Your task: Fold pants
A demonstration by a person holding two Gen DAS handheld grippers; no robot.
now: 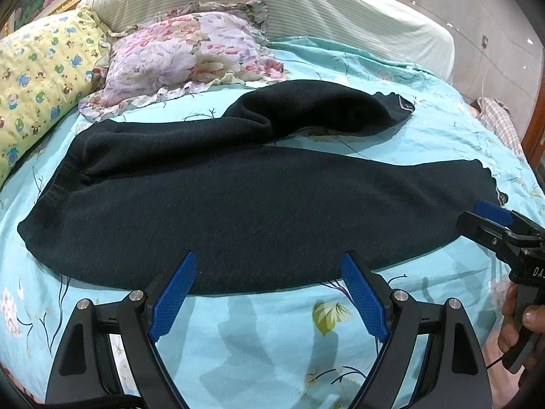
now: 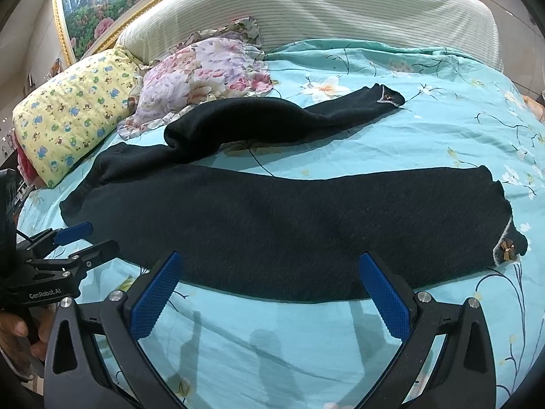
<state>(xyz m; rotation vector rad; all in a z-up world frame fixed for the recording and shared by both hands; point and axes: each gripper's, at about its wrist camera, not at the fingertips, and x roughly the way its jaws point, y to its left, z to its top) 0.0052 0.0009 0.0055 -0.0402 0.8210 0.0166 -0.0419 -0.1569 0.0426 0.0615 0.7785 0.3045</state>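
While we hover at the near edge of the bed, our left gripper [image 1: 268, 266] has its blue-padded fingers [image 1: 173, 294] spread wide, gripping nothing, the tips just over the near hem of the dark pants [image 1: 259, 211]. Our right gripper [image 2: 270, 267] matches it, blue pads [image 2: 385, 294] flared apart and empty, poised above that same near edge of the cloth. The pants lie unfolded across the turquoise floral bedsheet [image 1: 272, 341], waistband toward the left, one leg stretched straight along the near side and the other angling away toward the headboard, its fabric humped up near the crotch. At the near cuff we catch a small bronze bow trim [image 2: 507, 250] and a pale stitched edge. From the left camera, the right gripper comes in at the far right beside that cuff, and the letters "DA" show on its black body before the frame cuts them off. From the right camera, the left gripper sits at the far left near the waistband, and "GenRobot.AI" reads clearly in white on its housing [image 2: 44, 294]. Behind the pants, a ruffled floral pillow [image 1: 184, 58] rests beside a yellow cartoon-print pillow [image 1: 41, 85], with a striped cream headboard [image 2: 306, 6] and a gold-framed flower painting [image 2: 98, 3] beyond.
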